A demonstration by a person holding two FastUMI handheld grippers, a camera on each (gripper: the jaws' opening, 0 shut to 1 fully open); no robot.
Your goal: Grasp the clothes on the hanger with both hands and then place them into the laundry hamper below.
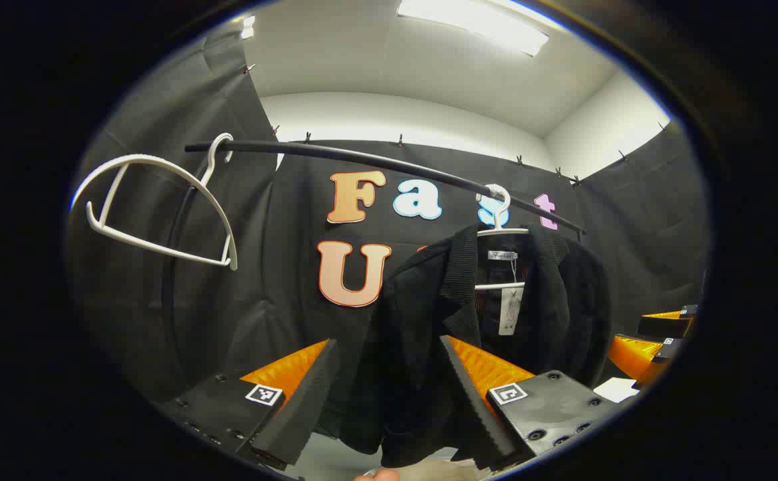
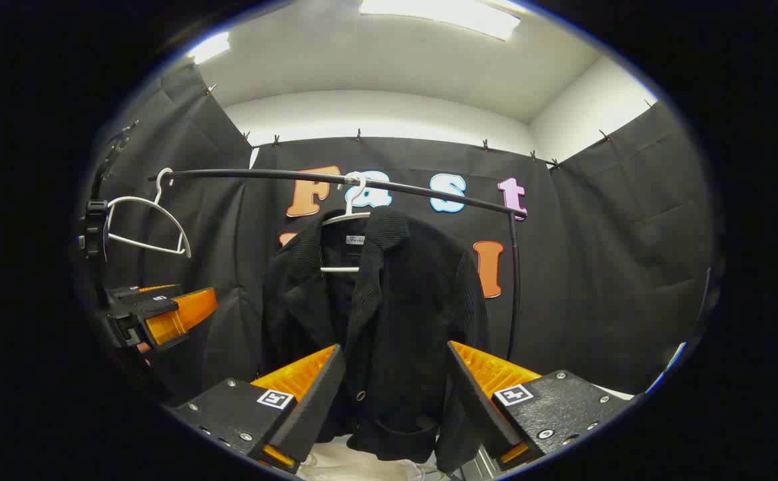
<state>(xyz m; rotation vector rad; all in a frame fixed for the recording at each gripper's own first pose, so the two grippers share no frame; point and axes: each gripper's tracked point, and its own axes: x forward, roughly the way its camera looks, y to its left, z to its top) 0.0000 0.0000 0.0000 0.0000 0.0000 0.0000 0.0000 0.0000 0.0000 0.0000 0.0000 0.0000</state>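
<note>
A black jacket (image 2: 389, 314) hangs on a white hanger (image 2: 345, 220) from a dark rail (image 2: 429, 190). In the left gripper view the same jacket (image 1: 496, 321) hangs right of centre with a paper tag at its collar. My left gripper (image 1: 385, 401) is open, its fingers standing wide apart before the jacket's lower left part without touching it. My right gripper (image 2: 392, 404) is open too, framing the jacket's hem from in front. The left gripper (image 2: 162, 317) also shows at the left edge of the right gripper view, and the right gripper (image 1: 653, 341) at the right edge of the left gripper view. A pale hamper rim (image 2: 355, 464) peeks out below the hem.
An empty white hanger (image 1: 162, 207) hangs at the rail's left end (image 2: 148, 224). The rail's upright post (image 2: 512, 280) stands just right of the jacket. Black cloth walls close the booth on three sides.
</note>
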